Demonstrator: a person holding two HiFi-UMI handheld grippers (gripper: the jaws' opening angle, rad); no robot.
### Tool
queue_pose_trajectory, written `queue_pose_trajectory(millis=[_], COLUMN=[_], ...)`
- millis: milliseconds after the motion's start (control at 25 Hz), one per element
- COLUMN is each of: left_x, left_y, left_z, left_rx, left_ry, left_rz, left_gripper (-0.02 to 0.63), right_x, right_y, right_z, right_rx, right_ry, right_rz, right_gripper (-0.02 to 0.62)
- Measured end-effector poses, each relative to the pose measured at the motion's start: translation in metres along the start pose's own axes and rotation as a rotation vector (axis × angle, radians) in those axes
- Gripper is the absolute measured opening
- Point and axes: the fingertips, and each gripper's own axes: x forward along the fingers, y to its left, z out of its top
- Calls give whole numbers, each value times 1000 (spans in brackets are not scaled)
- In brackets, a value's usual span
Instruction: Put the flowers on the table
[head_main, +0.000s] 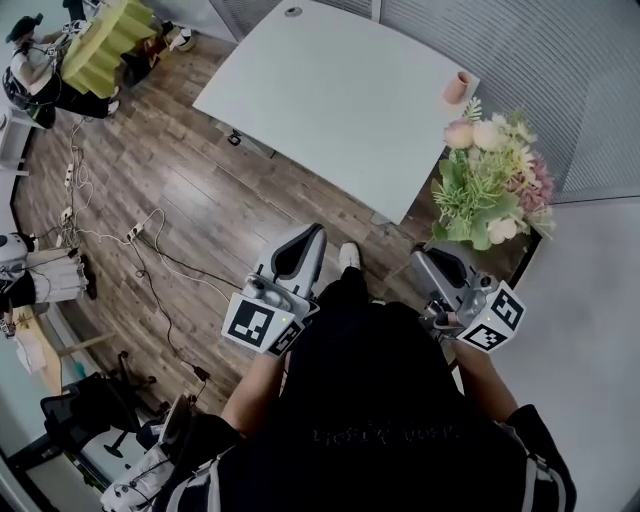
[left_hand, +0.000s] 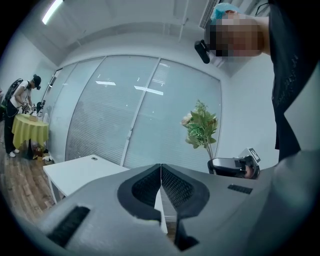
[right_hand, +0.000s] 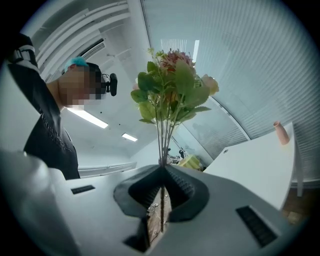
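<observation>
Evidently the right gripper (right_hand: 162, 172) pinches the flowers (right_hand: 172, 90) by their thin stems, keeping the blooms upright and uncrushed just beside the table (head_main: 330, 100), while the left gripper (left_hand: 161, 172) hangs closed and empty

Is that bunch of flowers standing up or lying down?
Upright: the flowers rise from the right gripper, its fingers shut on the stems, blooms topmost.

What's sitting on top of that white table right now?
A small pink vase stands near one corner of the white table; nothing else shows. The flowers, gripped by the right tongs, hide a sliver of its edge.
</observation>
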Motion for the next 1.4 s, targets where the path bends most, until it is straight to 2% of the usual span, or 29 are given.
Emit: queue_pose_trajectory(millis=[320,640,800,1120,1400], left_x=[28,49,65,107,153], left_y=[32,25,22,26,16], left_z=[16,9,7,70,34], left_rx=[-2,-17,3,6,3], left_ry=[-8,9,18,17,33], left_rz=[-59,-80,-79,-67,-36], left_gripper=[20,19,20,20,20], right_x=[32,28,26,57,37], right_y=[-6,-25,-44,-56,-114], right_z=[18,19,28,96,88], right_rx=[-52,-40,-33,-40,-3], right_ry=[-11,-9,-12,9,10], right_rz=[-28,-48,-53,-29,-2], right_gripper=[43,43,43,43,43])
